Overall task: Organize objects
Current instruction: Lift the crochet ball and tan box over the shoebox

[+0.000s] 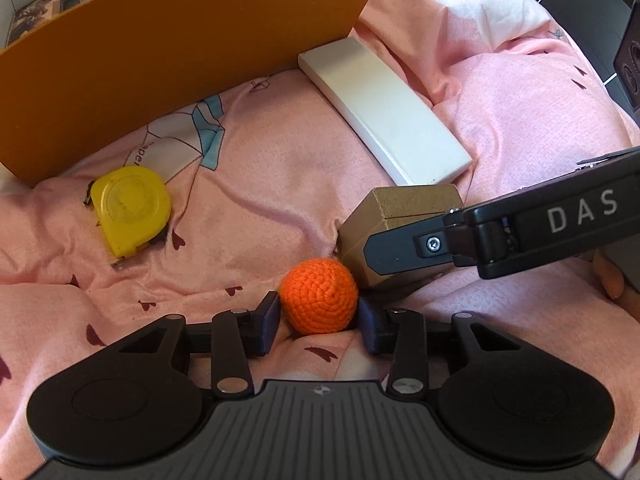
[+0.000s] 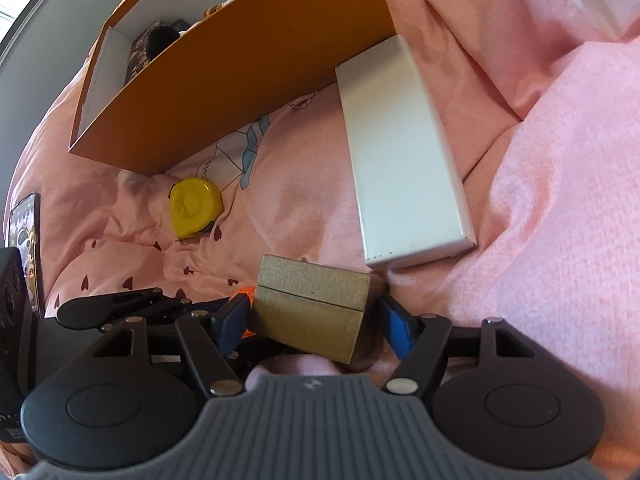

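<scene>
An orange crochet ball lies on the pink bedding, and my left gripper is shut on it, one dark pad against each side. Right beside the ball sits a small tan box with a lid seam. My right gripper is shut on this tan box, its blue pads on the box's left and right faces. In the left wrist view one black finger of the right gripper crosses the front of the box. A sliver of the ball shows beside the right gripper's left pad.
A large orange cardboard box stands open at the back, with dark items inside. A long white box lies to its right. A yellow tape measure rests to the left. A picture book lies at the far left.
</scene>
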